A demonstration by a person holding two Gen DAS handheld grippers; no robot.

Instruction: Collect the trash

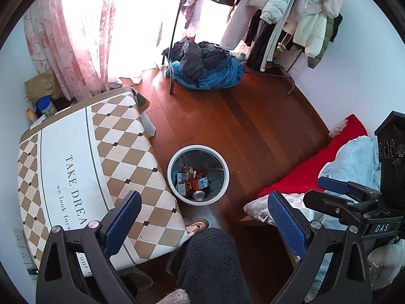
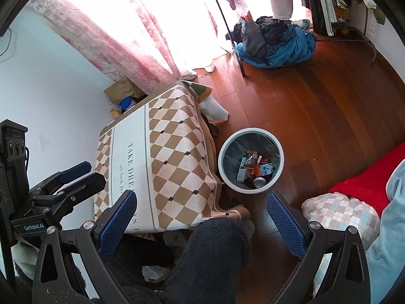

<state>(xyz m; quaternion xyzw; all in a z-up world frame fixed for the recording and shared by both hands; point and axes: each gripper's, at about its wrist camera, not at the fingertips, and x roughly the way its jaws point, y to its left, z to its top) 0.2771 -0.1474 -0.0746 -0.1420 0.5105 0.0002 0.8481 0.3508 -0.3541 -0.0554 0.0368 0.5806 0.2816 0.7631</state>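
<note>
A round white bin [image 1: 197, 147] [image 2: 250, 129] with a dark liner stands on the wooden floor beside the table. Inside lie several cartons and wrappers [image 1: 195, 179] [image 2: 255, 171] and a metal can [image 1: 199, 195] [image 2: 259, 182]. My left gripper [image 1: 205, 210] is open above and short of the bin, with nothing between its blue pads. My right gripper [image 2: 202, 207] is open too, empty, the bin just beyond its right finger. Each gripper shows in the other's view: the right one [image 1: 316, 192] at the right edge, the left one [image 2: 76, 174] at the left edge.
A table under a diamond-patterned cloth [image 1: 76, 152] [image 2: 177, 152] sits left of the bin. A person's dark fuzzy leg [image 1: 210, 261] and slipper [image 1: 197, 225] are below. A bed with red blanket [image 1: 316, 162] lies right; a clothes pile [image 1: 205, 63] and coat rack [image 1: 291, 25] stand behind.
</note>
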